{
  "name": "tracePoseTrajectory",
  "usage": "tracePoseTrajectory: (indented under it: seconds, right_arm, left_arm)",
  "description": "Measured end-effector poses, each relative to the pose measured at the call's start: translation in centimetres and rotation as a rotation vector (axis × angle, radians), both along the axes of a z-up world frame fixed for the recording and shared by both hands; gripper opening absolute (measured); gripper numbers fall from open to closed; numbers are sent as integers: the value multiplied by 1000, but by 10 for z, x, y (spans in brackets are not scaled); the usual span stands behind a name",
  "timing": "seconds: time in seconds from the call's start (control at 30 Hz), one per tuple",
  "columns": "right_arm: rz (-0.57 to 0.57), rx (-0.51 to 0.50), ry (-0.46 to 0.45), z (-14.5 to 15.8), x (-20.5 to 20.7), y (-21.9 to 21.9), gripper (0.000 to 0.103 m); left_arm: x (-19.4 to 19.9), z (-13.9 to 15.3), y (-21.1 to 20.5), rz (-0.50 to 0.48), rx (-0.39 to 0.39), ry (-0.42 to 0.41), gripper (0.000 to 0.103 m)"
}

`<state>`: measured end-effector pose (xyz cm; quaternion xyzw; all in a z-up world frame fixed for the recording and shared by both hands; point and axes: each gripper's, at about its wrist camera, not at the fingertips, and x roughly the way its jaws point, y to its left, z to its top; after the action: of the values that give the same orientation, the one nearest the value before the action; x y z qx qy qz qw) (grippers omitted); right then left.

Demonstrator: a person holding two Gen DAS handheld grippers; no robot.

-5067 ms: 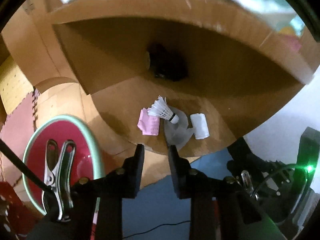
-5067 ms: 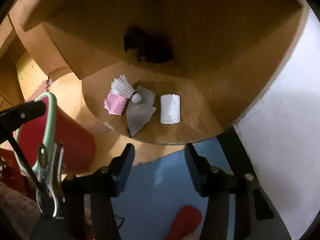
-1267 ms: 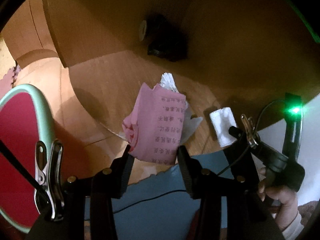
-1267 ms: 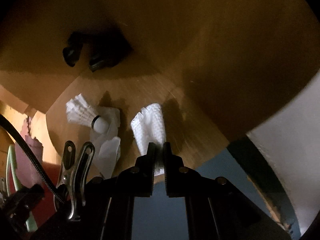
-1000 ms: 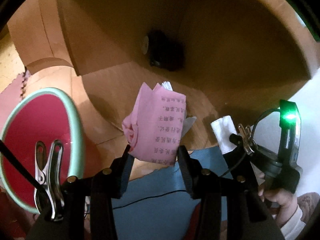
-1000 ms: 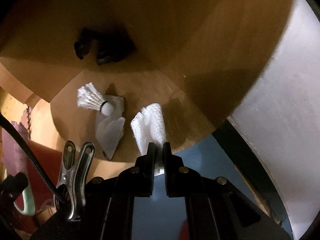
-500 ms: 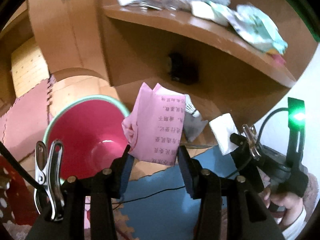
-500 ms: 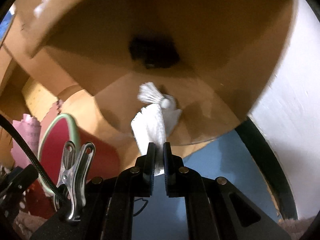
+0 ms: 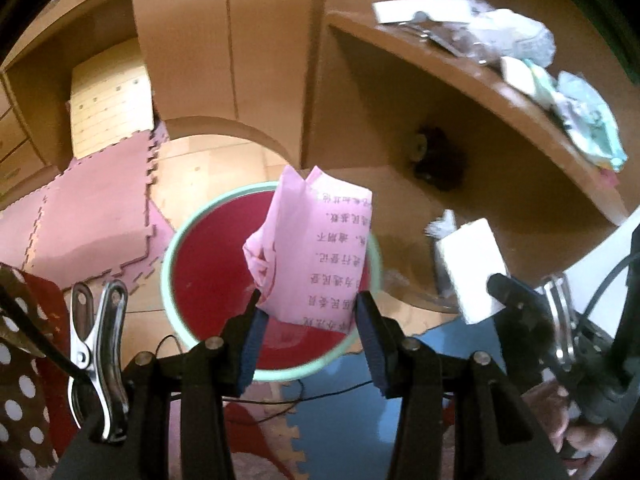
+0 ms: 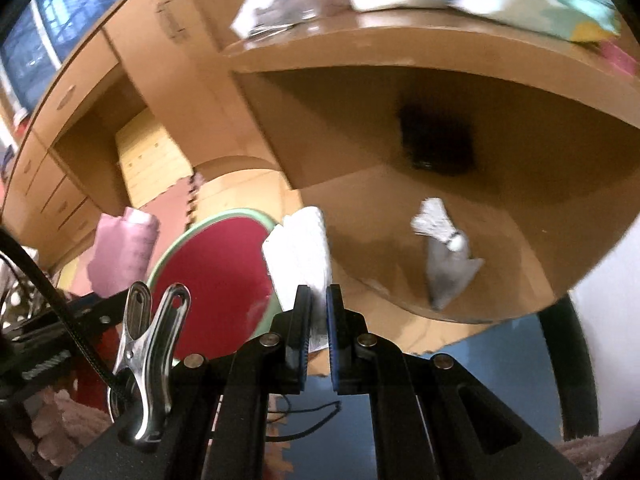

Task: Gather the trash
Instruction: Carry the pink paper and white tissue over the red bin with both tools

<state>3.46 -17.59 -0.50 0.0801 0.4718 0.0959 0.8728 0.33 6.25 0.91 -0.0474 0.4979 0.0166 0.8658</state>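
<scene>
Left gripper (image 9: 306,322): jaws part open, clamped on both sides of a crumpled pink paper sheet with printed text (image 9: 320,256), which stands up between the pads. Right gripper (image 10: 318,320): jaws almost fully closed, pinching the lower end of a folded white tissue wad (image 10: 300,256).

What changed: about 1 s ago both grippers were low at the lower wooden shelf (image 10: 500,264), with each piece already gripped. Since then both have lifted and swung off the shelf toward the round red bin with pale green rim (image 9: 208,280). In the left wrist view the pink sheet now sits in front of the bin mouth, where earlier the bin was off to the side. In the right wrist view the tissue hangs at the bin's right rim, not yet clearly over the opening.

Meaning: 2 pieces are picked and in transit, neither is released. Next is likely centring over the bin and opening the jaws, left first since it looks better lined up.

Farther back, a white feather shuttlecock (image 10: 436,224) and a grey crumpled scrap (image 10: 446,276) remain on the shelf, touching; probably the scrap is paper, blur makes that unsure. So at least 1 more trip looks needed.
</scene>
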Motion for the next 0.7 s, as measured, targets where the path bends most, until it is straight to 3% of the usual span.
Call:
tracePoseTrajectory:
  seconds: [0.17, 0.47, 0.7]
  right_arm:
    - [26, 74, 35, -14, 11, 22, 9]
    - [111, 70, 53, -32, 12, 60, 9]
    - [97, 64, 109, -59, 22, 73, 9]
  left_arm:
    - [-1, -20, 19, 45, -55, 48, 47]
    - [2, -53, 28, 76, -50, 76, 47]
    - [8, -74, 33, 89, -47, 100, 47]
